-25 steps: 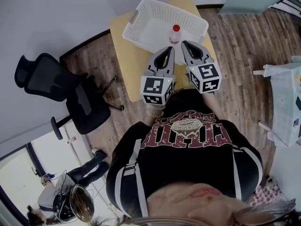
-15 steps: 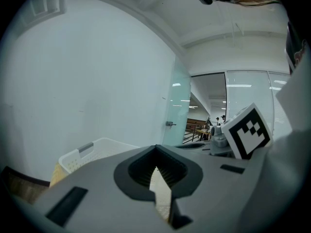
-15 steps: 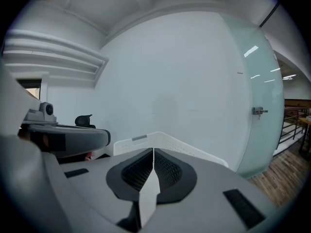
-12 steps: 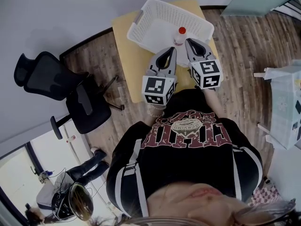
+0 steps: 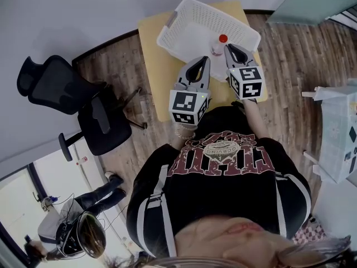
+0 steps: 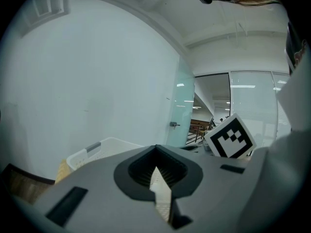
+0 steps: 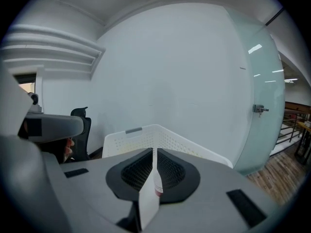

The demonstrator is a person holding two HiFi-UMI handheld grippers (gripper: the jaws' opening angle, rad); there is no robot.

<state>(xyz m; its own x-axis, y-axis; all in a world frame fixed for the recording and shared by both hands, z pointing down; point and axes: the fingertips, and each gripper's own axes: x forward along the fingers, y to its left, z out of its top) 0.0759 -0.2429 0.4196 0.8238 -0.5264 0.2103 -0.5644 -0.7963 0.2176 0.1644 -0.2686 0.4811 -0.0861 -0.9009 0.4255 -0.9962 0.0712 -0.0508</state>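
Bottle (image 5: 219, 44), red cap, stands upright in the basket (image 5: 192, 10) near its 5 o'clock corner. The basket sits on the far end of the yellow table (image 5: 159, 66), turned off square to it. Right gripper (image 5: 232, 49) is over that corner with its tip just beside the bottle, which is at the gripper's 10 o'clock in head view; can't tell if they touch. In the right gripper view the jaws are pressed together with nothing clamped. A sliver of the bottle (image 7: 157, 183) with a red mark shows through the slit below the tips, and the basket wall is behind at 12 o'clock. Left gripper (image 5: 204, 59) is alongside, at 9 o'clock of the right one, tip at the basket's near wall; its jaws are also together and empty. In the left gripper view the basket is at 9 o'clock and the right gripper's marker cube (image 6: 229, 137) is at 3 o'clock. Chair (image 5: 61, 88) stands on the wood floor (image 5: 290, 43) at 9 o'clock of the table, well apart.
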